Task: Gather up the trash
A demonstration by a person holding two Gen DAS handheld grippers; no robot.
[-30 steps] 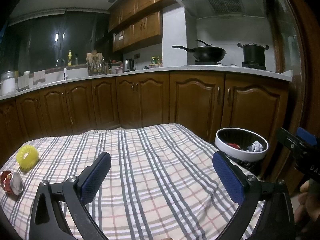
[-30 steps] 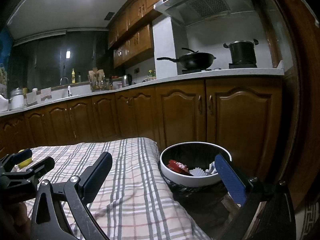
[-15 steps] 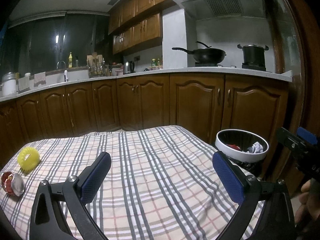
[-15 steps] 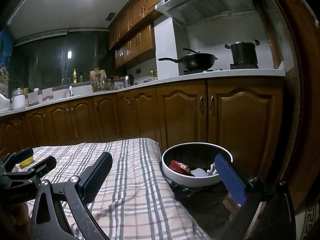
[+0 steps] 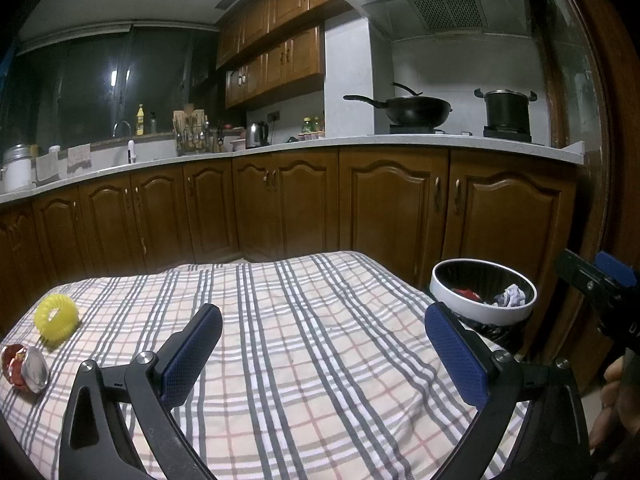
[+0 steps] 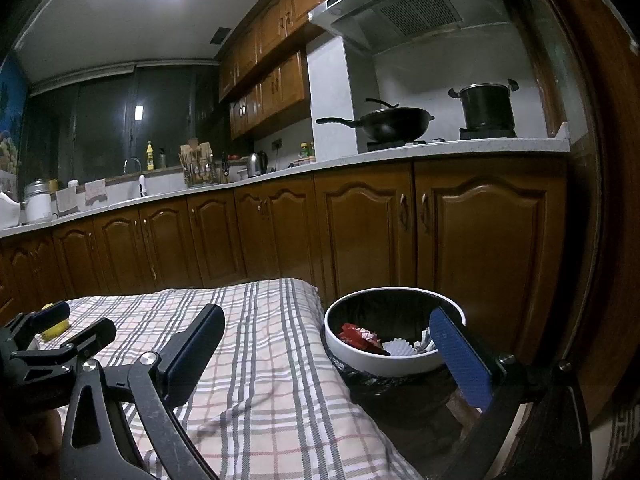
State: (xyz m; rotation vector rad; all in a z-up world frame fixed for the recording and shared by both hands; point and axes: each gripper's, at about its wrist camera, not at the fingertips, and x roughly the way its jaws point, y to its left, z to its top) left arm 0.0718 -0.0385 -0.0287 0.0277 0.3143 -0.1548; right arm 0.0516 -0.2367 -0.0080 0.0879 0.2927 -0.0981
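A white-rimmed trash bin (image 5: 478,311) with a black liner stands off the table's right edge; it holds a red wrapper and crumpled paper, also seen in the right wrist view (image 6: 384,362). A red and silver wrapper (image 5: 22,368) lies at the table's far left. My left gripper (image 5: 324,346) is open and empty above the checked tablecloth (image 5: 304,344). My right gripper (image 6: 326,348) is open and empty, over the table's right edge beside the bin. The left gripper shows at the left of the right wrist view (image 6: 60,336).
A yellow coiled ring (image 5: 56,316) lies at the far left of the table. Brown kitchen cabinets (image 5: 392,208) run behind the table, with a wok and pot on the stove. A wooden door frame (image 5: 592,160) stands to the right of the bin.
The left wrist view has drifted slightly: the wrapper and yellow ring sit a little lower and to the right. Both grippers stay open and empty.
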